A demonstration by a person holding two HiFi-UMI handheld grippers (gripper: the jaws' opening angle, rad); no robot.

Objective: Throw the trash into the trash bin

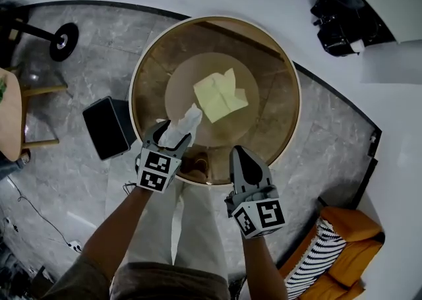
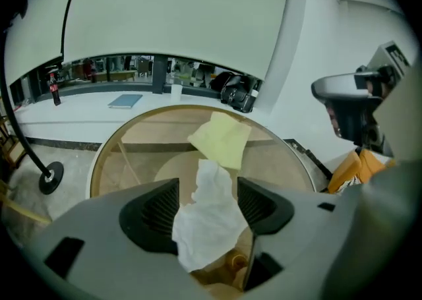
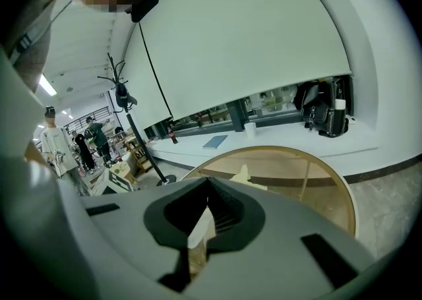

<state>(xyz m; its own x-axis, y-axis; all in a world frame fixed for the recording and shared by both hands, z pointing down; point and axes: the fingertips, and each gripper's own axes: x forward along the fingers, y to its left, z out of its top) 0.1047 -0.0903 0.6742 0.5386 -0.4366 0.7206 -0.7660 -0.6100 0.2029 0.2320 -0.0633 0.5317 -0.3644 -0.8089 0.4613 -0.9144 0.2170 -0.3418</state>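
1. Lying crumpled over the near edge of the round glass table, right between the two jaws of the left gripper: the white tissue.
2. Stretching its long axis along the line of those jaws, with the far end reaching past the fingertips toward the yellow paper; not touching that paper, itself sitting farther in on the table.
3. Standing wide apart, the left jaws, with one pad on each side of the tissue and no squeezing visible; not showing clearly whether the tissue is resting on the glass.
4. Hovering just beside, to the right: the right gripper, jaws pressed together and pinching nothing.
5. Judging the left hand as much the nearer one; probably needing only to close on the tissue, no sideways shift.
6. Sitting on the floor to the left of the table: a black boxy thing, perhaps the trash bin, so on the same side as the hand around the tissue.
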